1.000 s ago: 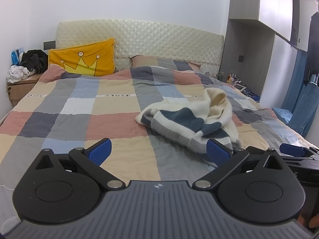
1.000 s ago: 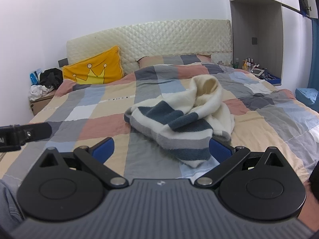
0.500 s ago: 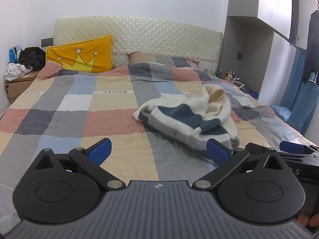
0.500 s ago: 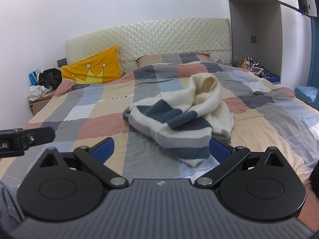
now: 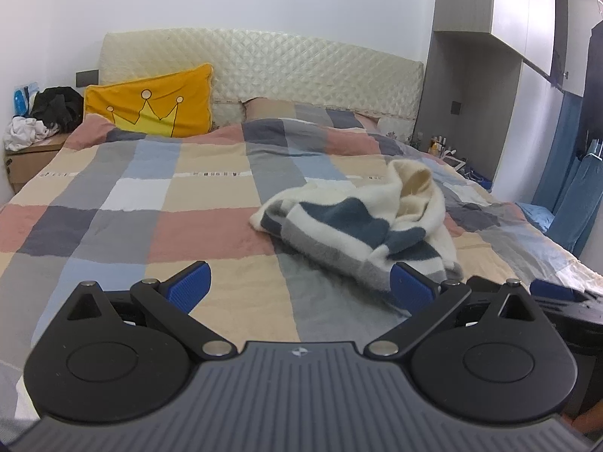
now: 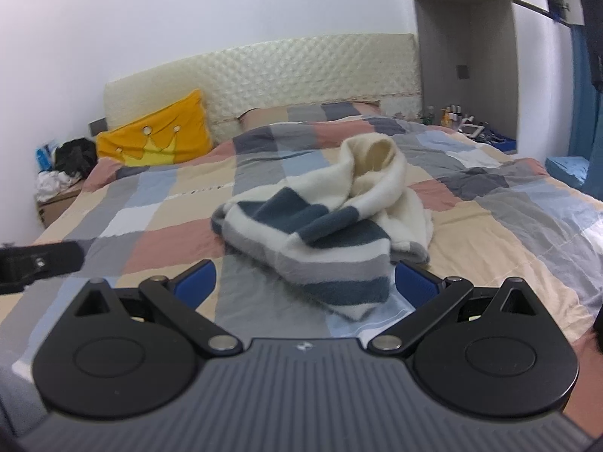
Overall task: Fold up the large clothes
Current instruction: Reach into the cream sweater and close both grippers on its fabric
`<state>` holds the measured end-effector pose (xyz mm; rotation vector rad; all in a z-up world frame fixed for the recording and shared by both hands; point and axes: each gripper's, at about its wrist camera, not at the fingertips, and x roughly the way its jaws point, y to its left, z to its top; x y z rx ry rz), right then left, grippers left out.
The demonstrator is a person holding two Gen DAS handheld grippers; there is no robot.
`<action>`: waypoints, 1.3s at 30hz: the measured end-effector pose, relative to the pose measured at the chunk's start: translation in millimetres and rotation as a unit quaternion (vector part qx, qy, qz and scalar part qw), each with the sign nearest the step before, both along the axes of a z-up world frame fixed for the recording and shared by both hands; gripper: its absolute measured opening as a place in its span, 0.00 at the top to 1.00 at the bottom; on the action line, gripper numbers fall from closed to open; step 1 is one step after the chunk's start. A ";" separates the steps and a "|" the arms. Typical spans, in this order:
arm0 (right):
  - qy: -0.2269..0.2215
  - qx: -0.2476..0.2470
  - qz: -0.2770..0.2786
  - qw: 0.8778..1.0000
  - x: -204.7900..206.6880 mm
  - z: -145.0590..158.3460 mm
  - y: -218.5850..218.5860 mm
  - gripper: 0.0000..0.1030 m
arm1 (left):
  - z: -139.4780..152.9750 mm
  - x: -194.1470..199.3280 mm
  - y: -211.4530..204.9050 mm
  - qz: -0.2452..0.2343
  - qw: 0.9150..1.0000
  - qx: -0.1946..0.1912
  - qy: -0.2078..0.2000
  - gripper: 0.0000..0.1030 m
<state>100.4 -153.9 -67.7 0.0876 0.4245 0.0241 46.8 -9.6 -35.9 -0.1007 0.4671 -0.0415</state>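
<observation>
A crumpled cream sweater with navy and grey stripes (image 5: pixel 361 226) lies in a heap on the checked bedspread (image 5: pixel 169 218), right of the bed's middle. It also shows in the right wrist view (image 6: pixel 320 226). My left gripper (image 5: pixel 299 284) is open and empty, low over the bed's near end, with the sweater just ahead of its right finger. My right gripper (image 6: pixel 305 280) is open and empty, with the sweater's near edge between its fingers. Each gripper shows at the edge of the other's view.
A yellow crown pillow (image 5: pixel 150 107) leans on the quilted headboard (image 5: pixel 264 64). A bedside box with a pile of clothes (image 5: pixel 41 120) stands at the far left. A grey wardrobe (image 5: pixel 475 86) and blue hanging fabric (image 5: pixel 576 203) line the right side.
Both grippers have moved forward toward the sweater, which now looks larger and nearer, most clearly in the right wrist view. The jaws stay open. The sweater has not moved.
</observation>
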 end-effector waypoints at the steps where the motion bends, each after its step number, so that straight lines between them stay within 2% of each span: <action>1: 0.001 0.006 -0.002 1.000 2.3 -1.9 -1.3 0.00 | -0.1 4.5 -1.1 -0.002 1.000 0.001 -0.002 0.00; 7: -0.009 0.011 -0.016 1.000 13.6 -7.6 -6.9 0.00 | -1.9 34.3 -10.5 -0.021 1.000 0.003 -0.009 0.00; 11: -0.023 0.021 -0.055 0.998 26.0 -7.8 -17.4 0.00 | -3.7 55.4 -15.1 -0.029 1.000 0.003 -0.008 0.00; 13: -0.015 0.022 -0.079 0.997 37.2 -10.6 -24.5 0.00 | -4.7 65.7 -18.1 -0.034 0.999 0.005 -0.008 0.00; 15: -0.006 0.047 -0.089 0.995 46.5 -12.6 -33.0 0.00 | -6.5 77.1 -21.7 -0.036 0.999 0.009 -0.006 0.00; 19: -0.007 0.067 -0.100 0.993 64.3 -14.0 -41.1 0.00 | -10.6 107.7 -30.5 -0.038 0.999 0.014 -0.001 0.00; 25: -0.046 0.092 -0.103 0.989 104.8 -13.1 -51.8 0.00 | -16.1 151.6 -43.2 -0.055 0.998 0.003 0.014 0.00; 31: -0.032 0.160 -0.125 0.979 150.1 -30.8 -84.1 0.01 | -34.9 205.6 -63.8 -0.077 0.996 -0.002 0.035 0.00; 32: -0.025 0.170 -0.125 0.977 158.2 -35.0 -89.3 0.07 | -39.7 216.3 -67.1 -0.081 0.996 -0.007 0.040 0.00; 33: -0.019 0.178 -0.119 0.977 164.8 -39.0 -92.1 0.20 | -44.7 224.2 -70.9 -0.082 0.996 -0.008 0.045 0.01; 34: -0.012 0.185 -0.119 0.975 172.5 -43.9 -95.3 0.27 | -49.8 235.1 -74.7 -0.084 0.995 -0.007 0.050 0.01; 35: -0.003 0.187 -0.124 0.975 179.1 -47.7 -96.7 0.31 | -55.0 246.6 -78.4 -0.086 0.995 -0.004 0.055 0.01; 39: 0.015 0.217 -0.123 0.968 199.8 -60.8 -102.0 0.36 | -70.8 283.1 -85.1 -0.097 0.993 -0.010 0.061 0.02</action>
